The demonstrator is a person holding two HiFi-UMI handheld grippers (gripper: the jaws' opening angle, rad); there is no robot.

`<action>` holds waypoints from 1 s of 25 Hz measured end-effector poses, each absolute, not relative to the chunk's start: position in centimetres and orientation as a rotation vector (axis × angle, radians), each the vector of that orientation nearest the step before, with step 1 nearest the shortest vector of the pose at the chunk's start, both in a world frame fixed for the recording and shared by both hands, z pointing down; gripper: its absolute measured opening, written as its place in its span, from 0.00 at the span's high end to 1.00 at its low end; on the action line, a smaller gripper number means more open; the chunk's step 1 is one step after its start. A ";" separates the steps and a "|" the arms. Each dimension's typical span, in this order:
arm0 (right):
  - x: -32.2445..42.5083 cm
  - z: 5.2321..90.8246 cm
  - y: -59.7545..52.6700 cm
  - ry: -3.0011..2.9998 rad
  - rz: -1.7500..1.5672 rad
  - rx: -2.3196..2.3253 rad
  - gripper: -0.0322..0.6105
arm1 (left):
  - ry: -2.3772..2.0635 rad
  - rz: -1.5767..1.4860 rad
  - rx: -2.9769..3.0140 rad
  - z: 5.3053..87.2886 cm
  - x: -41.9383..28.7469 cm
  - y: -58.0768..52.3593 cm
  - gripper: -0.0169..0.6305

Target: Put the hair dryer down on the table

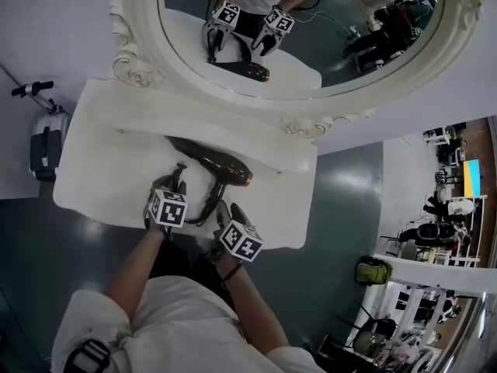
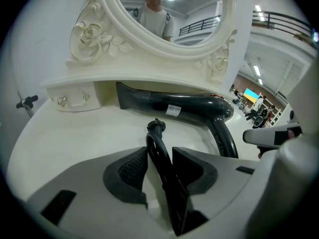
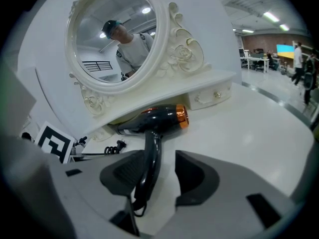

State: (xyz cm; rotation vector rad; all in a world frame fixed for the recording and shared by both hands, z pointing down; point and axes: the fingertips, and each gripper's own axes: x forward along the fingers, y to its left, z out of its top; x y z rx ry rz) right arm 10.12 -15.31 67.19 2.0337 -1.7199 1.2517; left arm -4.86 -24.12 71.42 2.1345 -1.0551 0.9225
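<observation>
A black hair dryer [image 1: 220,166] with a copper end ring lies on its side on the white vanity table [image 1: 109,169], its handle pointing toward me. My left gripper [image 1: 175,180] is at the table's front edge. In the left gripper view the dryer's black cord [image 2: 158,144] runs between the jaws of the left gripper [image 2: 159,164], which stand apart and do not pinch it. My right gripper [image 3: 157,171] straddles the dryer's handle [image 3: 149,158]; the handle lies against the left pad, with a gap to the right pad. The head view shows the right gripper [image 1: 227,210] just right of the left one.
An ornate oval mirror [image 1: 311,22] stands at the table's back over a small shelf with drawer knobs [image 2: 62,101]. A suitcase [image 1: 45,142] sits on the floor to the left, a green bag [image 1: 373,270] to the right. The table's front edge lies right under both grippers.
</observation>
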 end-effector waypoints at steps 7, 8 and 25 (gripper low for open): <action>8.9 65.7 -15.4 -1.824 1.189 2.006 0.64 | -1.061 0.862 2.217 68.4 -5.1 -24.2 0.70; 8.7 65.3 -15.4 -1.844 1.179 1.999 0.64 | -1.080 0.857 2.225 67.8 -5.3 -24.2 0.70; 7.9 55.1 -9.1 -2.244 0.691 1.904 0.91 | -1.372 0.543 2.366 57.5 -1.8 -11.9 0.96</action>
